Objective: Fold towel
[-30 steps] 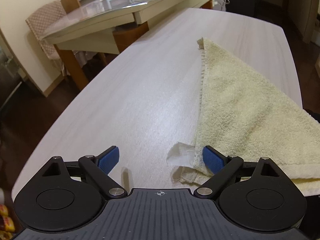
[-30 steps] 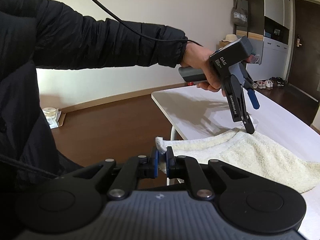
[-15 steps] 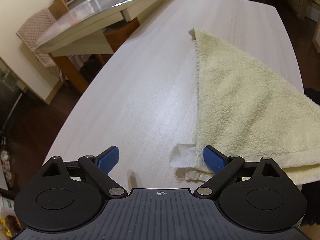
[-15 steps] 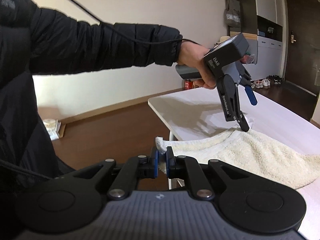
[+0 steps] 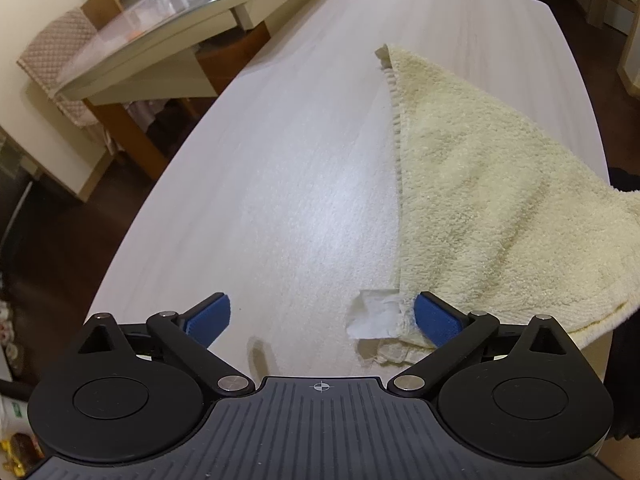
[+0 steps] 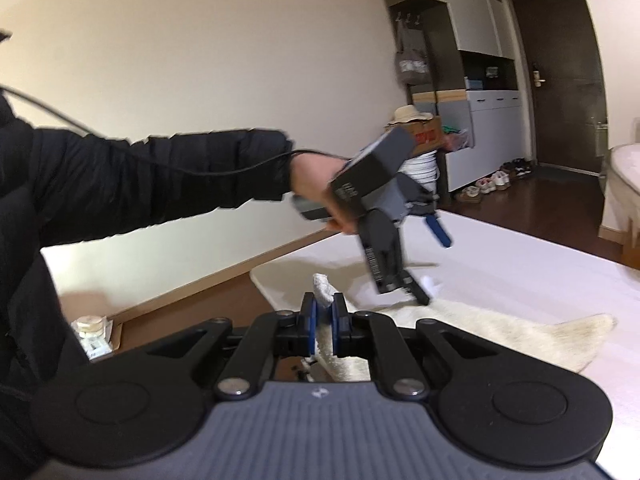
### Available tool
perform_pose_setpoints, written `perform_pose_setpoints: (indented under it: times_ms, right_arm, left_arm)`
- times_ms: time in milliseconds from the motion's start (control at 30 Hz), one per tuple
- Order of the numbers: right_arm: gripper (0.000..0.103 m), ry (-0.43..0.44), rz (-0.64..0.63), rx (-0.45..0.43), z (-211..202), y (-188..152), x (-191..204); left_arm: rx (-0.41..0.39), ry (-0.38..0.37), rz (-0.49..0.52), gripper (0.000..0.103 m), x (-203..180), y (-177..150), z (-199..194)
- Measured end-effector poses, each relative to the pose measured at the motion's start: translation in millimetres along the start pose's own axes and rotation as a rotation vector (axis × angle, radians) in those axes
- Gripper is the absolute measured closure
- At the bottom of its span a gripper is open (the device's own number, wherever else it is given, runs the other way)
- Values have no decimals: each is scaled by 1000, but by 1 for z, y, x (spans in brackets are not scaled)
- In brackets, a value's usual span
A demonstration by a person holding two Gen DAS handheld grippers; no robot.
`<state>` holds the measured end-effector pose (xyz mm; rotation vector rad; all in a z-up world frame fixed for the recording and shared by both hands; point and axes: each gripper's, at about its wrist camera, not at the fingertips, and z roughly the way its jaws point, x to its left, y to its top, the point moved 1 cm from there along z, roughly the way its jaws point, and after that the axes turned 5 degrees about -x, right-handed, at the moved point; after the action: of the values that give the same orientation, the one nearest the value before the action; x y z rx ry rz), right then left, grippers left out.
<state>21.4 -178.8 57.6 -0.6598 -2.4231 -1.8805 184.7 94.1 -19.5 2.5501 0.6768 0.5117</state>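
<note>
Towel point(image 6: 500, 336) corner now lifted, pinched in right claw point(image 6: 323, 322); left claw point(image 5: 322, 318) wide, empty.

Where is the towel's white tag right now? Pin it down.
In the left wrist view, the white tag sticks out of the towel corner, on the table just inside the open left gripper's right finger.

Left gripper point(image 6: 416, 268) motion-blurred in right wrist view, label on it unreadable. Towel point(image 5: 500, 200) cut off at 3 o'clock edge of left wrist view; near corner hidden under the right-hand finger point(image 5: 434, 318). Towel corner between right gripper point(image 6: 323, 322) fingers mostly covered by pads.
</note>
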Motion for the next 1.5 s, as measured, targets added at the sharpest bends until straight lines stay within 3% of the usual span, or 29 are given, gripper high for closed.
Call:
perform_pose_setpoints:
  times_ms: [267, 400, 633, 967, 1233, 1500]
  right_arm:
    - [95, -9, 83, -9, -11, 14, -58]
    - [95, -23, 176, 0, -11, 19, -109]
    - [95, -90, 310, 29, -9, 3, -166]
    - [95, -138, 396, 91, -13, -11, -197]
    - [95, -158, 456, 142, 1, -14, -225]
    - [95, -218, 490, 212, 18, -33, -246]
  left_arm:
    - [17, -26, 20, 0, 3, 3, 4]
    - [27, -35, 25, 0, 4, 4, 5]
    - [37, -44, 27, 0, 5, 6, 5]
    - [14, 10, 47, 1, 15, 13, -12]
    - [8, 7, 22, 1, 17, 14, -13]
    - [-18, -16, -101, 1, 28, -3, -8]
